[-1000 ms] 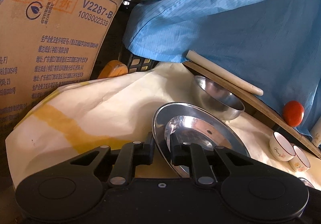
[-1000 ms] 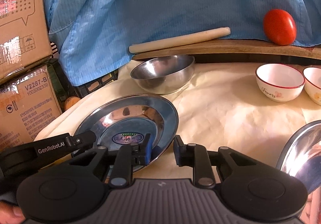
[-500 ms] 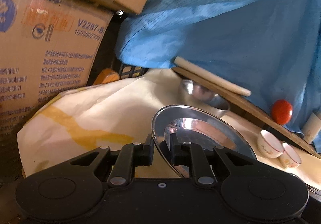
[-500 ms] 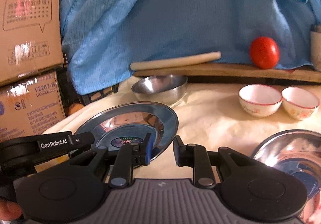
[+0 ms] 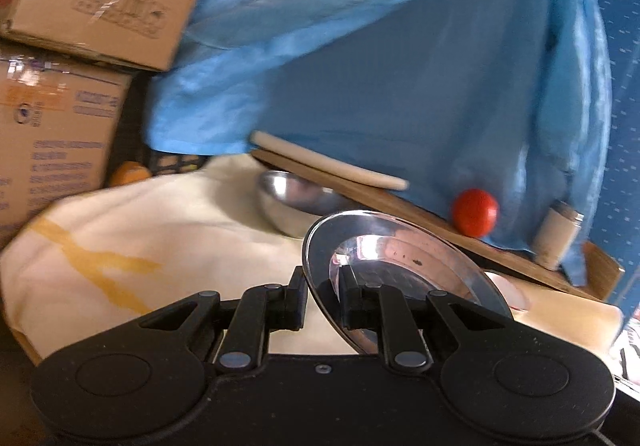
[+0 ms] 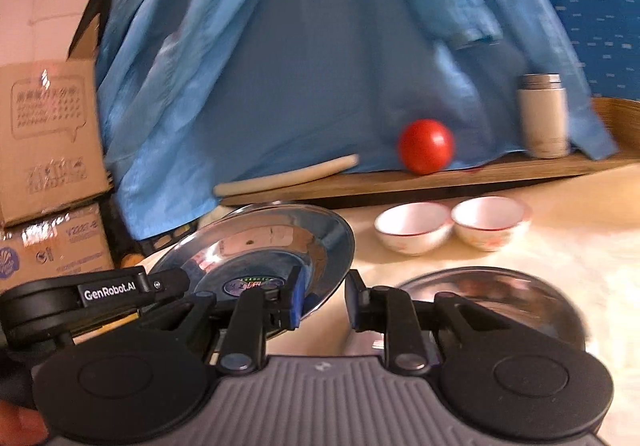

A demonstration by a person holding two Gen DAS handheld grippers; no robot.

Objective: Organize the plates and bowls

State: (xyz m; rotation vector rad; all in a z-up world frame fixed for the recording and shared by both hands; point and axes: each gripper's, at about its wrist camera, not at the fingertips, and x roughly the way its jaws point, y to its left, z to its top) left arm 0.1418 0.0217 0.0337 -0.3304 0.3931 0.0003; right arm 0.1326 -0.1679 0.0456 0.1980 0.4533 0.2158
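My left gripper [image 5: 322, 298] is shut on the rim of a steel plate [image 5: 404, 266] and holds it tilted above the cream cloth. The same plate [image 6: 264, 242] shows in the right wrist view with the left gripper [image 6: 176, 284] clamped on its left edge. My right gripper [image 6: 325, 304] is open and empty; the plate's near rim lies between its jaws. A second steel plate [image 6: 492, 302] lies on the cloth at the right. A steel bowl [image 5: 296, 198] stands behind the held plate. Two white bowls [image 6: 414, 232] [image 6: 488, 220] stand side by side further back.
A wooden board [image 6: 440, 176] at the back carries a rolling pin [image 6: 288, 176], a red tomato [image 6: 426, 146] and a grey canister [image 6: 542, 116]. Blue fabric [image 6: 320, 66] hangs behind. Cardboard boxes [image 5: 56, 134] are stacked at the left.
The left gripper has lifted the steel plate off the cloth and carried it up and to the right. Both views have risen; the right gripper stays open.
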